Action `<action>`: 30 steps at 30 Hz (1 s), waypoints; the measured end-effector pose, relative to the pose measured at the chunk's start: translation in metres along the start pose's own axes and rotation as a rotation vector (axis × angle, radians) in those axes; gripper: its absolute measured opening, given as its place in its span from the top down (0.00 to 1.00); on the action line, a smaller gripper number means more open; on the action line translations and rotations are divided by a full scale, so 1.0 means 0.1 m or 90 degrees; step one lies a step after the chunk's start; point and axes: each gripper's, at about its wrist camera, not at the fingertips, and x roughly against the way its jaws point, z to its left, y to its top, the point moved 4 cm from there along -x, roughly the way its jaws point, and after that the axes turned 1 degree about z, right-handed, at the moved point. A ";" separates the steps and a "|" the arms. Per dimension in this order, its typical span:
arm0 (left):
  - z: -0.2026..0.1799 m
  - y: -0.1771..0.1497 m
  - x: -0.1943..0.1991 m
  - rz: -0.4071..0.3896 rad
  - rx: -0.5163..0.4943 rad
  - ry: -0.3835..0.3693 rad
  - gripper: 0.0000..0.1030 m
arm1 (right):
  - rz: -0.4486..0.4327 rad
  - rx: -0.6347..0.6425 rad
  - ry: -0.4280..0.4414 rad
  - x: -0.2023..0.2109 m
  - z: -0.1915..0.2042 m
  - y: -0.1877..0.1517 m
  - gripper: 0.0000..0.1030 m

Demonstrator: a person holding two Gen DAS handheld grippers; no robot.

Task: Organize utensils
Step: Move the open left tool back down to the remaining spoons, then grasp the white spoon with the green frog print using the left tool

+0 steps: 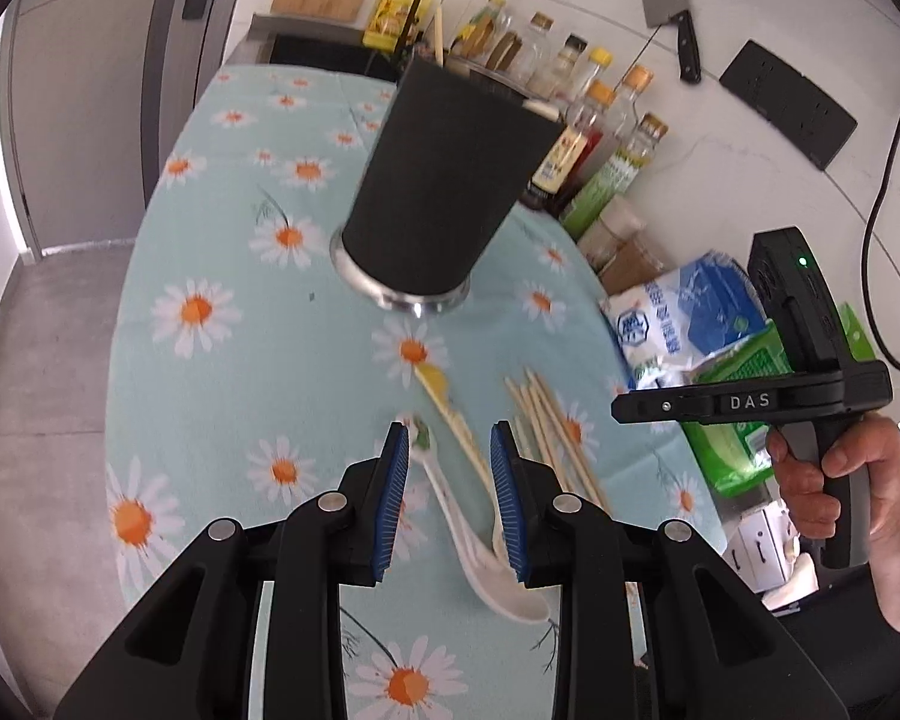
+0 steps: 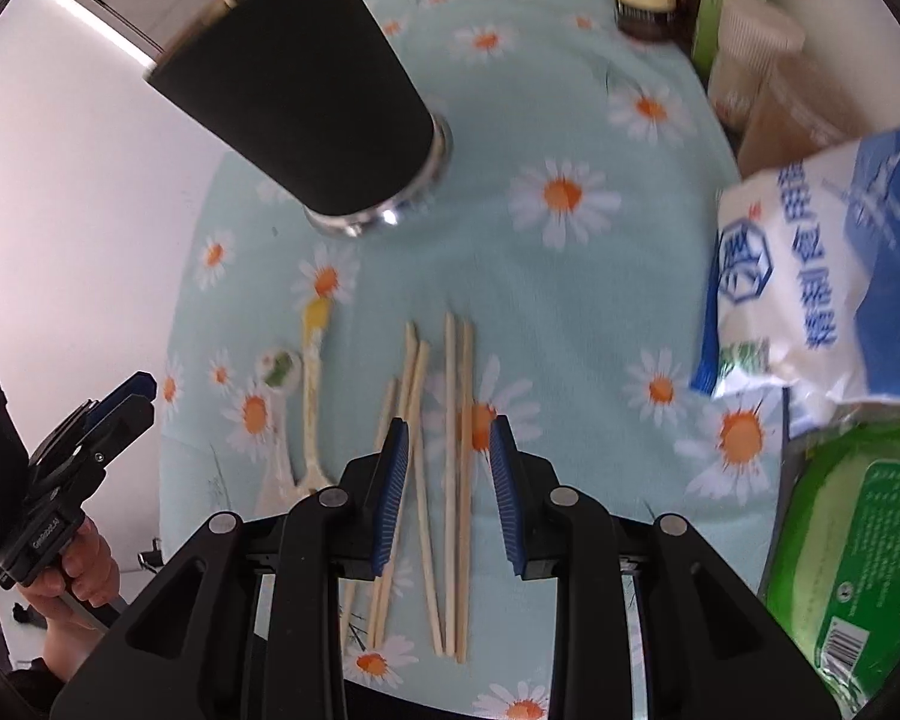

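Note:
In the left wrist view my left gripper [image 1: 448, 438] hovers open over two white ceramic spoons [image 1: 456, 516] lying on the daisy tablecloth [image 1: 222, 240], their handles showing between its blue pads. Several wooden chopsticks [image 1: 549, 426] lie just right of them. A black utensil holder [image 1: 444, 180] stands farther back. My right gripper [image 2: 450, 429] is open above the chopsticks [image 2: 450, 372], tilted steeply down, with some of them between its fingers and untouched. The spoons [image 2: 312, 396] lie to its left and the holder [image 2: 306, 102] at upper left, a stick poking from its top.
Condiment bottles [image 1: 600, 120] line the back right edge. A white and blue bag [image 2: 822, 276] and a green packet [image 2: 858, 540] crowd the right side. A sink [image 1: 318, 54] lies behind the holder. The table drops off at the left. A hand [image 1: 840, 480] holds the right gripper.

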 end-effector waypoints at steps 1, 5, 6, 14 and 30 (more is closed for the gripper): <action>0.01 -0.05 -0.04 0.011 0.004 -0.002 0.73 | 0.019 -0.006 0.003 -0.06 -0.01 -0.03 0.71; 0.04 -0.19 -0.11 0.031 0.013 -0.005 0.73 | 0.074 -0.024 0.006 -0.24 -0.02 -0.09 0.71; 0.05 -0.23 -0.12 0.036 0.021 -0.009 0.73 | 0.079 -0.026 0.005 -0.26 -0.02 -0.09 0.71; 0.10 -0.44 -0.14 0.055 0.032 -0.013 0.73 | 0.119 -0.017 -0.043 -0.40 0.08 -0.07 0.81; 0.15 -0.44 -0.21 0.072 0.023 -0.018 0.73 | 0.130 -0.031 -0.075 -0.43 -0.03 0.01 0.92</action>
